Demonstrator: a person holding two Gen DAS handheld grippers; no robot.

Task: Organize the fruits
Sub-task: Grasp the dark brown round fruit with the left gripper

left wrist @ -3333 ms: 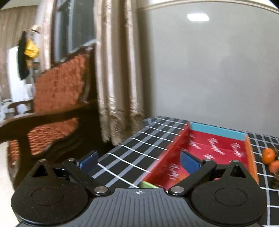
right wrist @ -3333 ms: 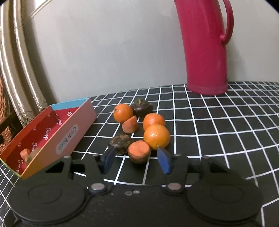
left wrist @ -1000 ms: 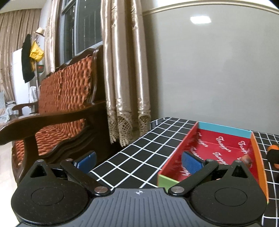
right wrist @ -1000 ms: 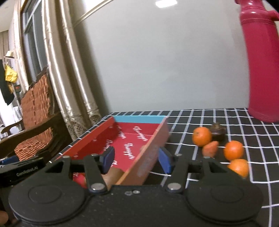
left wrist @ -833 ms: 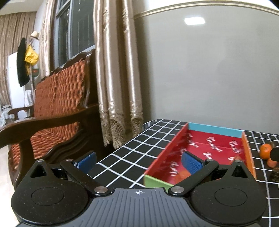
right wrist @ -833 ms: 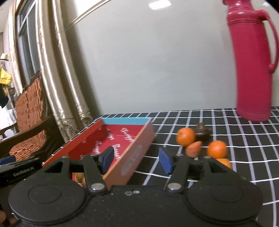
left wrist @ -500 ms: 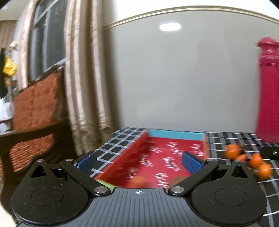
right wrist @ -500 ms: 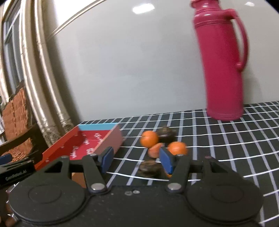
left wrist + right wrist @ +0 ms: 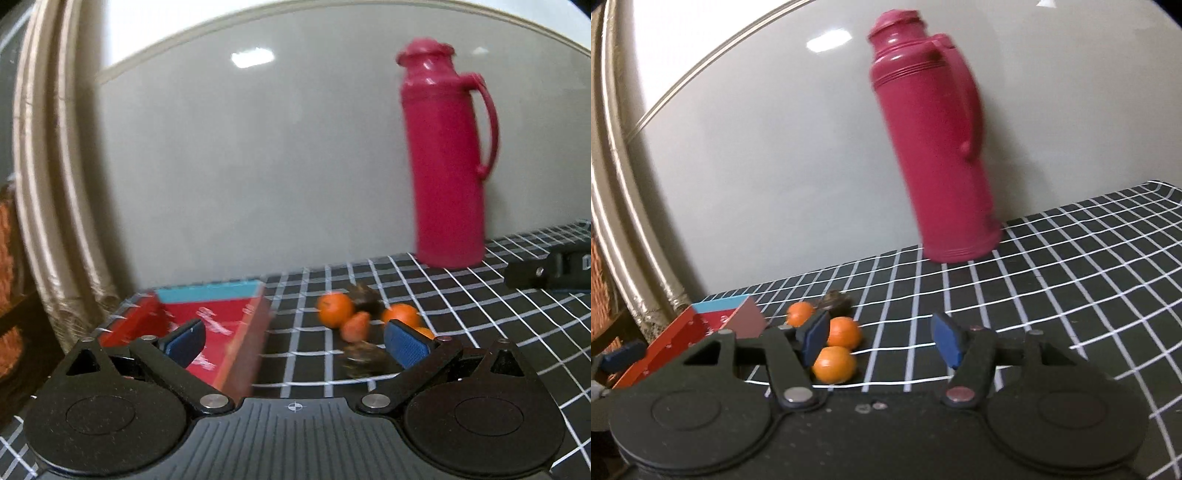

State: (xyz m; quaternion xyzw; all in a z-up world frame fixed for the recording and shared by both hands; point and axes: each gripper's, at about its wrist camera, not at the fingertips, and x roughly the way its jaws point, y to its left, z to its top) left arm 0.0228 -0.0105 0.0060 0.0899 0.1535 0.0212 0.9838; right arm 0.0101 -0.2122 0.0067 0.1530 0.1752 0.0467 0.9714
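Opening right gripper [image 9: 881, 341] — empty — beside oranges [image 9: 834, 363]

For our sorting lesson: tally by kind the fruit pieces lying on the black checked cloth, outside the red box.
Round orange citrus fruits: 3
Dark brown round fruits: 2
Salmon-orange cut wedge: 1
Total: 6

clear: cloth [image 9: 1071, 295] right of fruits [image 9: 834, 363] | blocked: flask [image 9: 934, 147], box [image 9: 236, 332]
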